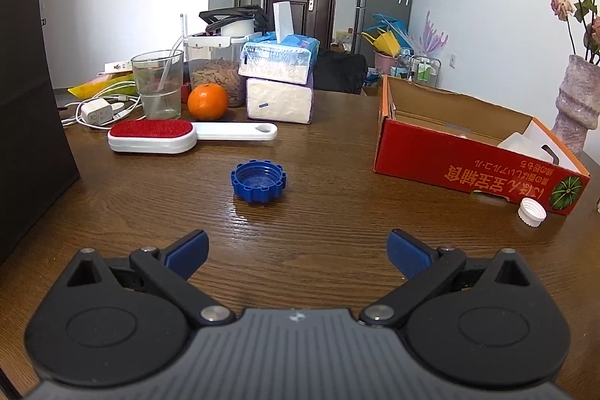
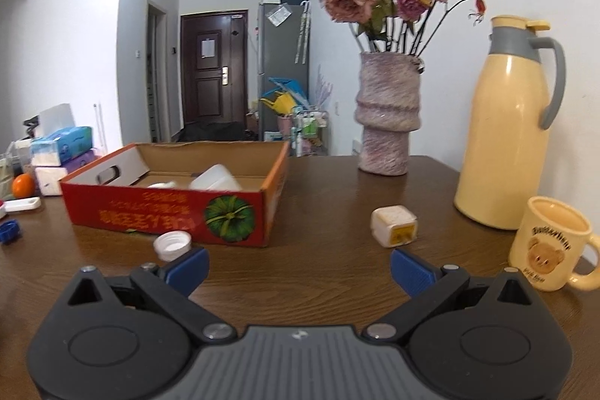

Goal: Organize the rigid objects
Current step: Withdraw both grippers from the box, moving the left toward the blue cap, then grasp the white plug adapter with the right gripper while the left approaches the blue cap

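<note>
A blue ridged cap [image 1: 258,182] lies upside down on the wooden table, a short way ahead of my left gripper [image 1: 298,252], which is open and holds nothing. A white cap [image 1: 531,211] rests by the near corner of the red cardboard box [image 1: 450,156]. In the right wrist view that white cap [image 2: 173,244] lies just beyond the left finger of my right gripper [image 2: 299,270], also open and empty. A small white cube container [image 2: 393,225] sits ahead and to the right. The box [image 2: 157,208] holds white plastic items [image 2: 214,179]. The blue cap [image 2: 9,231] shows at the far left.
A red lint brush [image 1: 157,135], an orange [image 1: 208,102], a glass [image 1: 159,83], tissue packs [image 1: 279,81], a charger and cables crowd the far left. A vase of dried roses [image 2: 388,119], a yellow thermos [image 2: 506,130] and a bear mug [image 2: 551,242] stand to the right.
</note>
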Demonstrator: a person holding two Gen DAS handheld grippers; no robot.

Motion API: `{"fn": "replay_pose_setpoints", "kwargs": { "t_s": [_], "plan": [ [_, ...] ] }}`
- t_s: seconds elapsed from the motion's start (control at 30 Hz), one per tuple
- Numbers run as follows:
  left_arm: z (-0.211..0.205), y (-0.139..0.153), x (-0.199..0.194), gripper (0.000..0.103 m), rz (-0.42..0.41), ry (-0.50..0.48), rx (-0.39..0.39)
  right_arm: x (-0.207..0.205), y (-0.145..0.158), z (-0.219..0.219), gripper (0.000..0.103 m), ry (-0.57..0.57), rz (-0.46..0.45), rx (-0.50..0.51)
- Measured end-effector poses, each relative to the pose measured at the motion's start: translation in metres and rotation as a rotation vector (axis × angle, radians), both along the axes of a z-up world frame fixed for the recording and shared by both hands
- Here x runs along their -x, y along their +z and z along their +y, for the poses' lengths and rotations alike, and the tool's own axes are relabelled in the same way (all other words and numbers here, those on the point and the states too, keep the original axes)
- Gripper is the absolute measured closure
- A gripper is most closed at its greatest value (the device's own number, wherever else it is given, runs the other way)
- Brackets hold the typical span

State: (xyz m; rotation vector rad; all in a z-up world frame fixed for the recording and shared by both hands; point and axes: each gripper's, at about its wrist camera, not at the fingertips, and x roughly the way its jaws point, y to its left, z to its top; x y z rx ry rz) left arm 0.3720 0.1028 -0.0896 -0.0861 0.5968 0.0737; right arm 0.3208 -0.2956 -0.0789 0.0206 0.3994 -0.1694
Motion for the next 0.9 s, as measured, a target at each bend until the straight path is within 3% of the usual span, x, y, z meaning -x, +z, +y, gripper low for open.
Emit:
{"fn": "replay_pose_setpoints", "kwargs": {
  "t_s": [0.53, 0.9],
  "plan": [
    [0.015, -0.002, -0.005, 0.000, 0.015, 0.078, 0.018, -0.088, -0.012, -0.082, 0.002, -0.112, 0.108, 0.070],
    [0.022, -0.005, -0.010, 0.000, 0.029, 0.142, 0.002, -0.151, -0.044, -0.119, 0.008, -0.156, 0.213, 0.019]
  ]
}}
